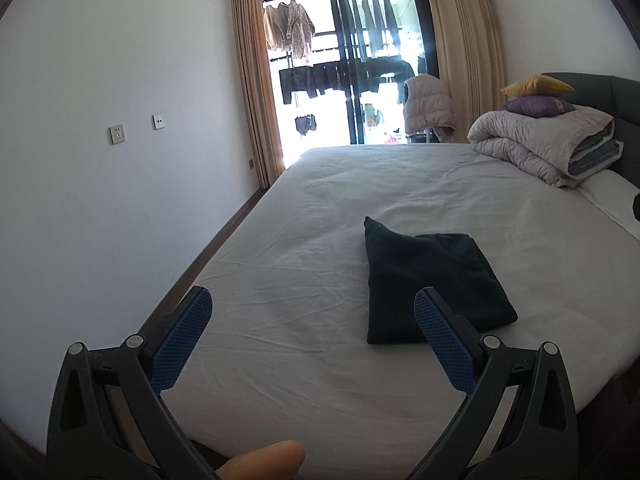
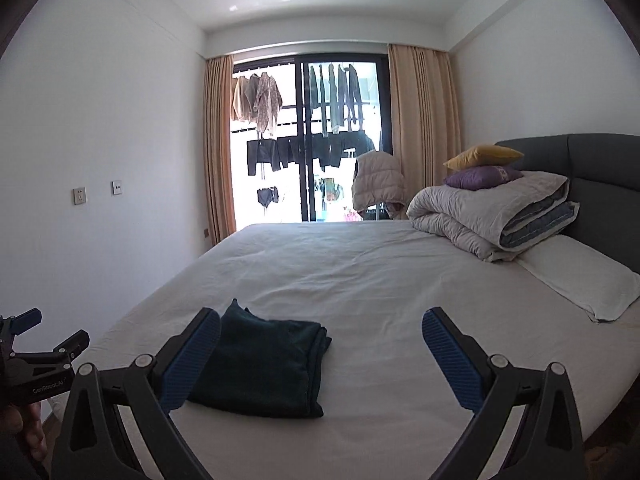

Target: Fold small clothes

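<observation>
both tongs are spread wide and grip nothing. the left gripper [image 1: 312, 312] hangs above the near edge of the bed [image 1: 320, 208], its blue pads [image 1: 182, 344] far apart with only wrinkled sheet between them. the right gripper [image 2: 320, 334] hangs over the same near edge, pads [image 2: 450, 360] likewise well apart.

the cloth [image 1: 430, 284] is dark (a deep teal-green, close to black in this light) and lies folded into a rough rectangle on the white sheet, in the near half of the bed. one corner at its far left pokes up a little. in the left view it sits to the right of centre, its near edge partly behind the right-hand finger, though whether it touches the finger cannot be told. in the right view the cloth [image 2: 264, 364] lies left of centre, its near left part hidden behind the left-hand finger; layered edges show along its right side.

the left gripper also shows at the far left of the right view, held in a hand [image 2: 24, 432].

at the head of the bed, a folded grey duvet [image 2: 492, 216] carries a purple cushion [image 2: 482, 178] with a yellow cushion [image 2: 482, 156] on top. a white pillow [image 2: 576, 276] lies just beside the duvet. a grey headboard [image 2: 600, 184] stands behind them. beyond the bed, beige curtains [image 2: 424, 120] flank a glass door [image 2: 304, 140], with laundry hanging outside.
</observation>
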Demonstrator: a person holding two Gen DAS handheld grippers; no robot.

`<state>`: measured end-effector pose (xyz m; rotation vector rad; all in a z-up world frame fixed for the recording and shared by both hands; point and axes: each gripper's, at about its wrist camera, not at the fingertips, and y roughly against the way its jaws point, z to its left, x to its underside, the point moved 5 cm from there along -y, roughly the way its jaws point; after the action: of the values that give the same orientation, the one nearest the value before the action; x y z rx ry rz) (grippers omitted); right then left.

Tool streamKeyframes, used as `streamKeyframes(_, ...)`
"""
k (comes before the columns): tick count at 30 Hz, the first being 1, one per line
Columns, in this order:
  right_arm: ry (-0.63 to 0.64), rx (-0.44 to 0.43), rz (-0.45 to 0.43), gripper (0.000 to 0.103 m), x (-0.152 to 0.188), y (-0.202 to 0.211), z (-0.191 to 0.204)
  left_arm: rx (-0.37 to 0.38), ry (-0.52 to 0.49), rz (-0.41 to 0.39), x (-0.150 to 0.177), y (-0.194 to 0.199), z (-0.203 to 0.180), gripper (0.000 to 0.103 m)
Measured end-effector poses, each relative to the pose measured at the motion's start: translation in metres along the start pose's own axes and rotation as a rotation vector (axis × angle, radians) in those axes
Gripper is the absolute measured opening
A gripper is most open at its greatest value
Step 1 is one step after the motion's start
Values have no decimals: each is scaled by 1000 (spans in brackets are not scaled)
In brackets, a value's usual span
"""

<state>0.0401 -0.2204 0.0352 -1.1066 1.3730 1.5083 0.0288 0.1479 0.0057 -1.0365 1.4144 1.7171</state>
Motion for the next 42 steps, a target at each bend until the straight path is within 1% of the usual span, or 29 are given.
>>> streamKeyframes(3, 5, 17, 101, 103, 30, -14, 0, 21, -5, 72, 23, -13, -11, 103)
streamKeyframes(5, 6, 11, 156, 103, 47, -21, 2, 43, 3, 120, 37, -23, -17, 103)
streamKeyframes(8, 34, 21, 220, 103, 65, -29, 6, 64, 11, 180, 51, -35, -21, 103)
streamKeyframes(11, 50, 10, 270, 103, 77, -36, 11, 82, 29, 223, 60, -45, -21, 103)
streamKeyframes(16, 48, 8, 297, 103, 85, -40, 17, 88, 51, 267, 72, -62, -19, 103)
streamKeyframes(17, 44, 7, 305, 103, 86, -41, 18, 87, 54, 274, 70, -75, -19, 103)
streamKeyframes(19, 34, 4, 321, 103, 90, -44, 19, 86, 55, 280, 71, -81, -18, 103)
streamKeyframes(30, 38, -13, 358, 103, 97, -54, 29, 83, 67, 310, 76, -93, -14, 103)
streamKeyframes(42, 41, -20, 373, 103, 99, -58, 31, 83, 72, 321, 79, -97, -15, 103)
